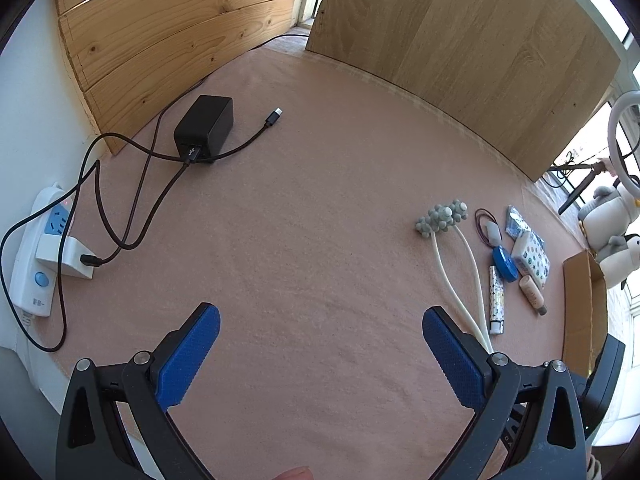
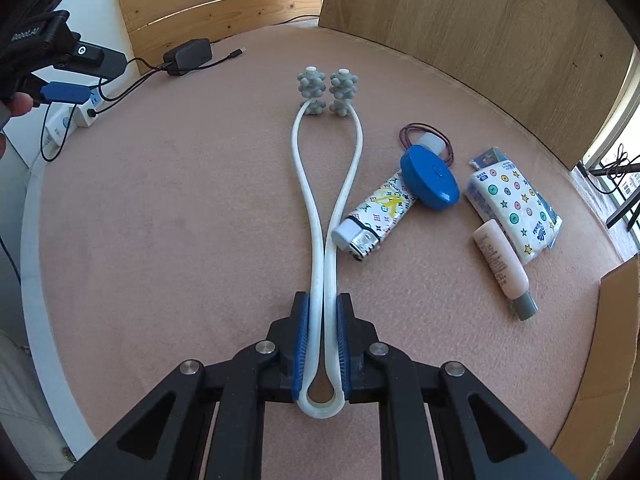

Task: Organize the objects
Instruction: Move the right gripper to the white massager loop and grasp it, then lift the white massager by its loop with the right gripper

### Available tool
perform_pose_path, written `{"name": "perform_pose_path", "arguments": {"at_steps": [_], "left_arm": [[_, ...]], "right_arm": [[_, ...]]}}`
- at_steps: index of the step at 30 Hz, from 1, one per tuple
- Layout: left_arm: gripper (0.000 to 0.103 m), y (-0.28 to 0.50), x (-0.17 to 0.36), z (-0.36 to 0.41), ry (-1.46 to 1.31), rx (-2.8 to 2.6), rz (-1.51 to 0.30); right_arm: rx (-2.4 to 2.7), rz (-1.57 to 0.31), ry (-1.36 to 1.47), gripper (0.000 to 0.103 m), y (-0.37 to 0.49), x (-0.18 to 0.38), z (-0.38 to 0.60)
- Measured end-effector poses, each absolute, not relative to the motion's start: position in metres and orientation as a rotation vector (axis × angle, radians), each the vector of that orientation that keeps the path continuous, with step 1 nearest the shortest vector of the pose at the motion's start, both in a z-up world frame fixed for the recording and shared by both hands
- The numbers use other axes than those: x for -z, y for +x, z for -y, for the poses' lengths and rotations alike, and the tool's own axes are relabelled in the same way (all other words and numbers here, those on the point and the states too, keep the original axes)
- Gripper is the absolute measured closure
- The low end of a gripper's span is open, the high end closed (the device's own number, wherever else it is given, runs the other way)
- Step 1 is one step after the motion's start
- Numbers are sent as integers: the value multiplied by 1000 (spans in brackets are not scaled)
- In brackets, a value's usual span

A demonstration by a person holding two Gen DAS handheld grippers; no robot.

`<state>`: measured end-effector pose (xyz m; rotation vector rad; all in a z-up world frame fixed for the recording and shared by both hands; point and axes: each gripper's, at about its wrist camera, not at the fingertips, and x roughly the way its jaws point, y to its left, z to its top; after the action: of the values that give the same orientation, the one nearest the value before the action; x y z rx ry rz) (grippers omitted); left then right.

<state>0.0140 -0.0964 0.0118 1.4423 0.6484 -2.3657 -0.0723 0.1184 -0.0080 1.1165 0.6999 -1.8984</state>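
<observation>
A white two-armed massager (image 2: 304, 184) with grey knobbed heads (image 2: 328, 92) lies on the pink cloth (image 2: 180, 220). My right gripper (image 2: 323, 304) is shut on its two handle arms, just ahead of the loop end. To the right of it lie a patterned lighter (image 2: 380, 216), a blue round case (image 2: 430, 178), a tissue pack (image 2: 512, 208) and a small pink bottle (image 2: 500, 264). My left gripper (image 1: 320, 316) hangs open over bare cloth with nothing between its fingers; the massager (image 1: 442, 216) is off to its right.
A black charger (image 1: 206, 126) with its cables and a white power strip (image 1: 36, 256) sit at the left. Wooden boards (image 1: 460, 40) wall the back. A cardboard box (image 2: 600, 360) stands at the right edge, with plush penguins (image 1: 612, 216) beyond it.
</observation>
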Motion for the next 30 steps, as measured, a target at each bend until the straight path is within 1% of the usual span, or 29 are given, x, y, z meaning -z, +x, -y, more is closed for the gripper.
{"name": "perform_pose_path", "arguments": {"at_steps": [2, 7, 15, 18, 22, 23, 25, 27, 28, 29, 30], "left_arm": [[0, 9, -6, 93, 1451, 2367, -642], [0, -9, 10, 81, 1476, 2368, -558], [0, -34, 32, 60, 1520, 2372, -482], [1, -42, 37, 50, 1506, 2378, -422], [19, -51, 44, 48, 1511, 2357, -404], [20, -53, 45, 48, 1513, 2361, -404], [39, -57, 48, 44, 1528, 2371, -407], [46, -59, 50, 41, 1535, 2380, -403], [53, -60, 51, 39, 1535, 2385, -395], [56, -61, 51, 36, 1530, 2391, -379], [62, -61, 51, 34, 1526, 2402, -373]], "right_arm": [[1897, -688, 1114, 91, -63, 8, -118], [1925, -647, 1122, 91, -41, 8, -117], [1958, -633, 1115, 91, -5, 10, -111], [1968, -627, 1121, 91, 3, 9, -111], [1977, -616, 1124, 91, 10, 9, -113], [1977, -611, 1123, 91, 12, 9, -113], [1973, -597, 1125, 91, 14, 9, -116], [1965, -592, 1122, 91, 18, 10, -117], [1965, -595, 1119, 91, 20, 9, -118], [1966, -594, 1118, 91, 22, 9, -118], [1968, -588, 1118, 91, 22, 9, -118]]}}
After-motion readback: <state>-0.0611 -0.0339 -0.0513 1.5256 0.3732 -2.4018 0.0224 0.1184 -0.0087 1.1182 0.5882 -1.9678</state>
